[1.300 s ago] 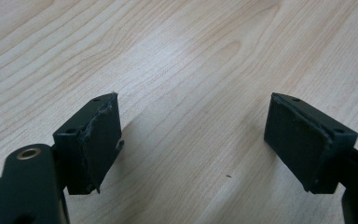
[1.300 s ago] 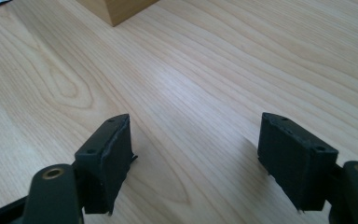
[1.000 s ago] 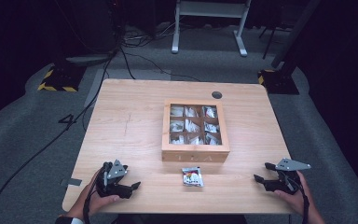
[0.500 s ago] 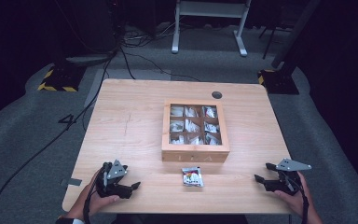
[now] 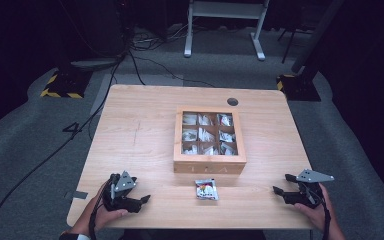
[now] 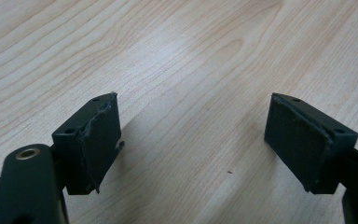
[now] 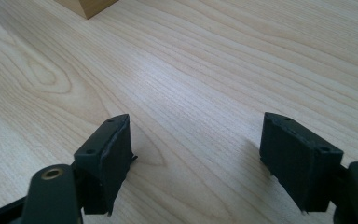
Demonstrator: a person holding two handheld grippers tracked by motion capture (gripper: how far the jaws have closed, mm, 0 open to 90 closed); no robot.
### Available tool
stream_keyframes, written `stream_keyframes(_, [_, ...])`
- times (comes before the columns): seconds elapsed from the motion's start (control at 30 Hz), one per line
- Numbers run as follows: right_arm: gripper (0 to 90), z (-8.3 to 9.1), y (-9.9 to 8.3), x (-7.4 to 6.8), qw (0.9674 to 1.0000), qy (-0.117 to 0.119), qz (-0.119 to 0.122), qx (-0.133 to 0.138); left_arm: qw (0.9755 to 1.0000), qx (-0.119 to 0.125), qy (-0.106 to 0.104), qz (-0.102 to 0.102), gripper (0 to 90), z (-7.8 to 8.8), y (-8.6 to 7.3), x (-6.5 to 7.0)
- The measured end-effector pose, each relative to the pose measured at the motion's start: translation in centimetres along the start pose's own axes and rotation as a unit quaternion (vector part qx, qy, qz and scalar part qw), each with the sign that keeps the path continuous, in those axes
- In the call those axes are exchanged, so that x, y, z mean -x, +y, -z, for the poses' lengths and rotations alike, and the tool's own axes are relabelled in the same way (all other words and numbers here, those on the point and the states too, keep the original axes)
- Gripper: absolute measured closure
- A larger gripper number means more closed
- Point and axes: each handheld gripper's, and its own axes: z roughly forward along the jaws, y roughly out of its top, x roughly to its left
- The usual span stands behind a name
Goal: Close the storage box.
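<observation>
- Packet (image 5: 206,189) looks like the thing in play here, a small foil-ish sachet lying flat on the table (image 5: 140,130) just in front of the wooden box (image 5: 209,140), roughly midway between the two grippers.
- Left gripper (image 5: 141,200) is sitting low over the near left corner, jaws spread wide and gripping nothing. Its own view is showing bare wood grain between the pads (image 6: 98,140).
- Right gripper (image 5: 281,185) is hovering at the near right edge, jaws gaping just as wide, nothing between them, and pointing toward the middle of the table. A corner of the box is peeking in at the top of its view.
- Moving outward, the box is sitting mid-table with nine compartments, all seemingly stocked with similar packets. It's too small to read any labels, so I'm guessing tea from the look of it.
- Handling-wise I'm betting the packet is feather-light, thin and crinkly, so it's probably going to slide on the smooth wood if nudged.
- Best bet is pinching one short edge, coming in low, since lying flat it's giving the jaws little to bite on.
</observation>
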Motion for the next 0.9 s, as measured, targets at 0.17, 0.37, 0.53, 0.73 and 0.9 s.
stream_keyframes(0.17, [25.2,0.0,0.0,0.0,1.0,0.0,0.0,0.0,1.0,0.0,0.0,0.0,18.8,0.0,0.0,0.0])
stream_keyframes(0.37, [25.2,0.0,0.0,0.0,1.0,0.0,0.0,0.0,1.0,0.0,-0.001,0.0,18.8,-0.01,0.0,0.0])
stream_keyframes(0.53, [25.2,0.0,0.0,0.0,1.0,0.0,0.0,0.0,1.0,0.0,-0.003,-0.001,18.8,-0.01,0.0,-0.05])
stream_keyframes(0.73, [25.2,0.0,0.0,0.0,1.0,0.0,0.0,0.0,1.0,0.001,-0.004,-0.002,18.8,-0.04,0.01,-0.13])
stream_keyframes(0.9, [25.2,0.0,0.0,0.01,1.0,0.0,0.0,0.0,1.0,0.001,-0.004,-0.002,18.8,-0.03,0.01,-0.14])
